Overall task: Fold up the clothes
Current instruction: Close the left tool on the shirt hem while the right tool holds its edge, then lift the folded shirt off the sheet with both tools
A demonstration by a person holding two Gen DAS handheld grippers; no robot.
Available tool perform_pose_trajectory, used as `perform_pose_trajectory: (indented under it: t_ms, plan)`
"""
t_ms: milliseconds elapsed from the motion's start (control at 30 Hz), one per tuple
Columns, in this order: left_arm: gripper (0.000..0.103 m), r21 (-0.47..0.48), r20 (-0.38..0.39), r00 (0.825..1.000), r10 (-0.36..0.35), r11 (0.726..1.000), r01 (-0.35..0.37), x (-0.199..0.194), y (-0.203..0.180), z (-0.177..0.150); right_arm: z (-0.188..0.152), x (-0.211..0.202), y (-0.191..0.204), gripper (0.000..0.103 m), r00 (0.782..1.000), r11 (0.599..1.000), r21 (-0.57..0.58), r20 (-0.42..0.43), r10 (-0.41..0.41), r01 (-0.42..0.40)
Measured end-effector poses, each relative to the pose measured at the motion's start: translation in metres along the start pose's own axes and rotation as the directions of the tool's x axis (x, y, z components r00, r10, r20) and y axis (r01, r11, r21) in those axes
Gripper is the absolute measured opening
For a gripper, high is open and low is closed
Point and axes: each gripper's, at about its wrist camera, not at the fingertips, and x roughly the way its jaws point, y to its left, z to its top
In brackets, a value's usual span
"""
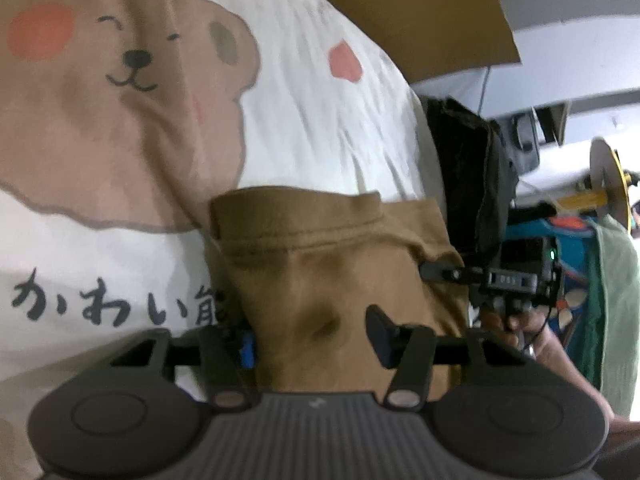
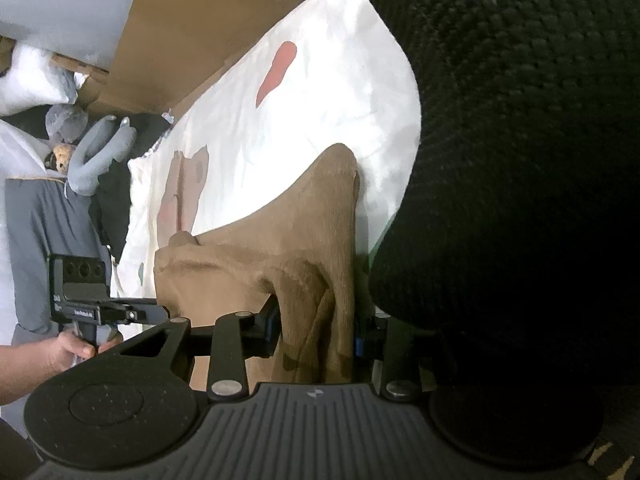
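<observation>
**Two handheld grippers take up a tan garment over a bear-print sheet**

A tan garment (image 1: 336, 264) lies bunched at the near edge of a white sheet (image 1: 320, 120) printed with a smiling brown bear (image 1: 120, 80), pink hearts and dark brush lettering. In the left wrist view, the left gripper (image 1: 312, 336) sits at the garment's near side, its jaws partly open with the tan cloth filling the gap between them. The left finger's blue-tipped pad lies against the cloth's left edge, while the right finger stands on top of the fabric; whether the pads truly pinch it cannot be told from this angle.

In the right wrist view, the right gripper (image 2: 316, 334) has its jaws partly closed around a ribbed, hanging fold of the same tan garment (image 2: 304, 240), both pads pressing the cloth from either side. The garment rises in a peak against the white sheet (image 2: 320, 100) behind it. A large black knitted item (image 2: 520, 160) fills the right of that view, close to the lens.

Each camera catches the other tool: the right gripper's finger reaches in at the garment's right edge in the left view, and a person's hand (image 2: 68, 350) grips the left tool's handle at the left of the right view. Brown cardboard (image 1: 420, 12) stands at the far side of the sheet.
</observation>
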Motion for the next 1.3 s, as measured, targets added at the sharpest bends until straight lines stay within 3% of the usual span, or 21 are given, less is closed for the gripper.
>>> perform_pose_trajectory:
  t_ms: [67, 267, 500, 633, 700, 800, 1300]
  plan:
    - [0.039, -0.047, 0.027, 1.0, -0.008, 0.999, 0.01, 0.002, 0.003, -0.002, 0.001, 0.003, 0.001, 0.038, 1.0, 1.0, 0.002, 0.008, 0.006, -0.006]
    - [0.026, -0.039, 0.025, 1.0, -0.007, 0.999, 0.008, 0.007, 0.003, 0.001, 0.004, 0.006, 0.005, 0.035, 1.0, 1.0, -0.021, -0.001, 0.003, -0.003]
    - [0.025, -0.033, 0.024, 1.0, 0.018, 0.999, -0.017, 0.006, 0.003, -0.003, 0.015, 0.008, 0.01, 0.033, 0.996, 0.994, -0.107, -0.084, -0.015, 0.006]
    - [0.015, -0.028, 0.03, 0.999, 0.03, 0.999, -0.029, 0.009, 0.003, -0.003, 0.017, 0.011, 0.016, 0.028, 0.995, 0.99, -0.143, -0.092, -0.023, 0.01]
    - [0.014, -0.011, 0.033, 0.997, 0.07, 0.997, -0.07, 0.008, -0.004, -0.004, 0.016, 0.01, 0.017, 0.02, 0.996, 0.989, -0.144, -0.088, -0.026, 0.013]
    - [0.011, 0.002, 0.043, 0.99, 0.137, 0.991, -0.137, 0.009, -0.017, -0.005, 0.016, 0.007, 0.02, 0.017, 0.996, 0.99, -0.142, -0.079, -0.037, 0.026]
    - [0.007, 0.031, 0.094, 0.939, 0.33, 0.942, -0.334, 0.001, -0.062, -0.01, 0.011, -0.007, 0.041, 0.014, 0.986, 0.973, -0.176, -0.043, -0.159, 0.149]
